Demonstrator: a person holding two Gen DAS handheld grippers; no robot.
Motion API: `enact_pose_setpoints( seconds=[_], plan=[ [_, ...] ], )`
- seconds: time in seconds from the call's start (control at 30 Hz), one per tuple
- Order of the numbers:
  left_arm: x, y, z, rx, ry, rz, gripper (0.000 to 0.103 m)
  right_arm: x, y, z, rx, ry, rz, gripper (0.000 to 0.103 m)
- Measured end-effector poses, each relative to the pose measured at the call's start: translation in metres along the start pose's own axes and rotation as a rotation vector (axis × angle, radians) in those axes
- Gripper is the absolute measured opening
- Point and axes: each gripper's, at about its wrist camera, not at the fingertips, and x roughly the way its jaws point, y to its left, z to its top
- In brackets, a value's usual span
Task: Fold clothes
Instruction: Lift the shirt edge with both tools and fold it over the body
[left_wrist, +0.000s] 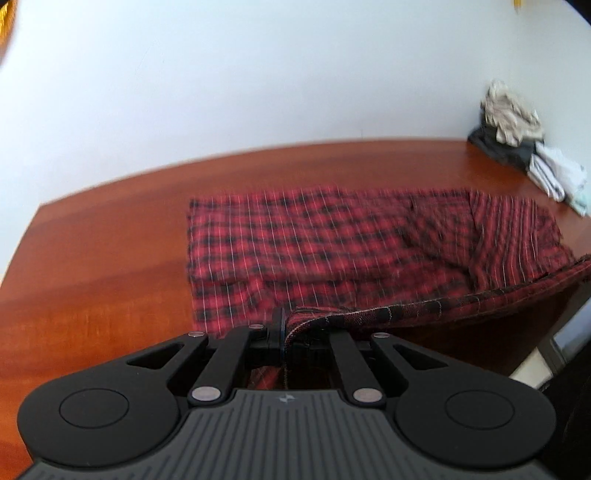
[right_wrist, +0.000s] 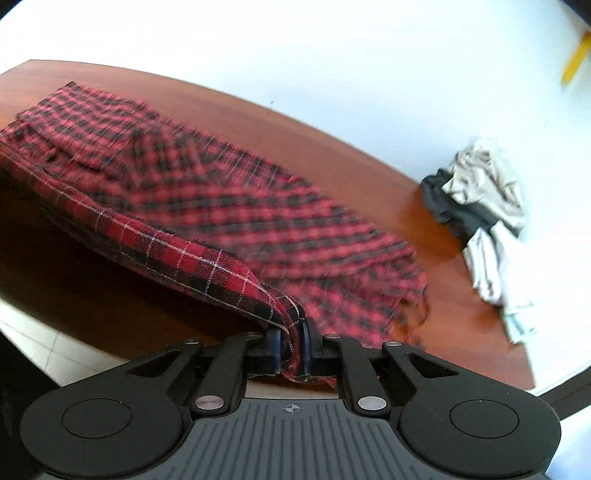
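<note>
Both the left gripper (left_wrist: 286, 332) and right gripper (right_wrist: 291, 347) are clamped on the near edge of the plaid cloth (left_wrist: 314, 243), so the fold looks just begun, and next that edge should go evenly to the far side of the table (left_wrist: 92, 277).

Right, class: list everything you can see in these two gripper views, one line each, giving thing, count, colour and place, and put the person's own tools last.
Plaid cloth: one, red and black with thin white lines, spread across the table, near edge lifted off it.
Table: one, reddish-brown wood, under the cloth, against a white wall.
Pile of clothes: one heap, beige, dark grey and white, on the table's far right by the wall.
Yellow object: one, upper right against the wall; too blurred to name.
Left gripper: one, black, jaws shut on the cloth's near edge.
Right gripper: one, black with blue pads, jaws shut on the cloth's near edge.
</note>
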Motion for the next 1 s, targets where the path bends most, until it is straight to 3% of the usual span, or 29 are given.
enact_pose_setpoints(
  seconds=[0.17,0.33,0.5,0.6,0.8,0.93,1.0],
  plan=[
    [0.023,0.012,0.049,0.037,-0.061,0.009,0.005,0.023,-0.015,0.051,-0.068,-0.040,-0.041,0.013],
    [0.055,0.014,0.105,0.052,-0.069,0.049,0.005,0.066,-0.036,0.108,-0.131,-0.083,-0.034,0.013],
    [0.126,0.009,0.159,0.055,0.052,0.094,0.005,0.149,-0.054,0.166,-0.194,-0.004,0.090,0.014],
    [0.185,0.010,0.176,0.033,0.153,0.122,0.005,0.214,-0.052,0.189,-0.242,0.078,0.176,0.014],
    [0.266,0.006,0.186,0.041,0.283,0.182,0.006,0.315,-0.037,0.203,-0.318,0.219,0.291,0.014],
    [0.297,0.004,0.183,0.029,0.322,0.221,0.016,0.345,-0.037,0.207,-0.320,0.238,0.322,0.016],
    [0.306,0.006,0.176,0.005,0.335,0.237,0.019,0.350,-0.039,0.212,-0.314,0.232,0.317,0.021]
  ],
)
